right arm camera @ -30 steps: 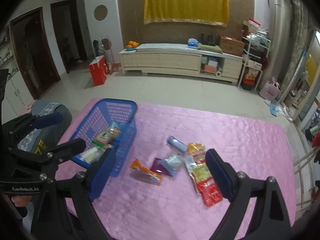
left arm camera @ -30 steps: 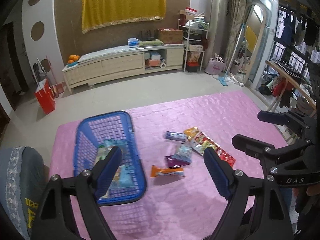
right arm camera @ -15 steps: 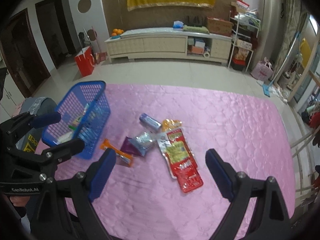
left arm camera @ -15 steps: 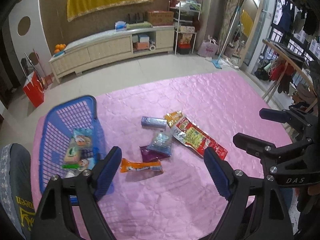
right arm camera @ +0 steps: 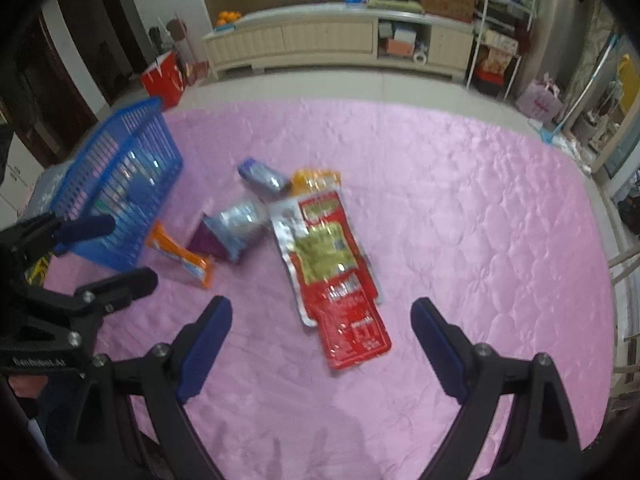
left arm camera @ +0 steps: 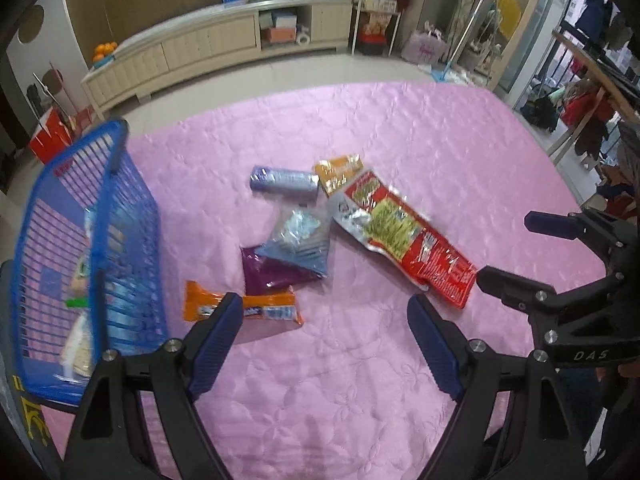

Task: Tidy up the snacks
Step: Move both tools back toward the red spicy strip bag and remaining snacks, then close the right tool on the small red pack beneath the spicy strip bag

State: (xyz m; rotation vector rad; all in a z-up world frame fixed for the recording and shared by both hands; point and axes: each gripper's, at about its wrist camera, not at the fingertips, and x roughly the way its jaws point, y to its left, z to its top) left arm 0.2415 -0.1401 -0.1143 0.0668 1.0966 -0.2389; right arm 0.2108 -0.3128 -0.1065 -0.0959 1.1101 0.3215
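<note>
Both grippers are hanging over the pink quilted mattress (left arm camera: 400, 140) with fingers spread wide and nothing in them, so this looks like the approach to the next pick.

Where stuff is: the blue basket (left arm camera: 132, 216) sits at the mattress's left edge and already has a few packets in it. The loose snacks are bunched around the middle of the mattress. The orange bar (left arm camera: 256, 308) lies closest to the basket, just beyond the left gripper (left arm camera: 324, 334). The purple pouch (left arm camera: 272, 272) is touching it, with a silvery-blue bag (left arm camera: 300, 240) lying partly over the pouch. Further back there's a lavender roll (left arm camera: 282, 180) and a small orange packet (left arm camera: 338, 170). The long red-and-green packet (right arm camera: 332, 264) runs from that packet back toward the right gripper (right arm camera: 322, 344).

How I'd play it: left takes the orange bar since it's nearest the basket and lying clear on its near side. Come down with the fingers straddling its short width, not its length. The mattress is soft, so press in a bit to get under the wrapper edge before closing. Right takes the red packet near its lower end, away from the pile. It's floppy foil, so pinch across the narrow way and expect it to droop.

Leave the stacked pair for later, top one first.
</note>
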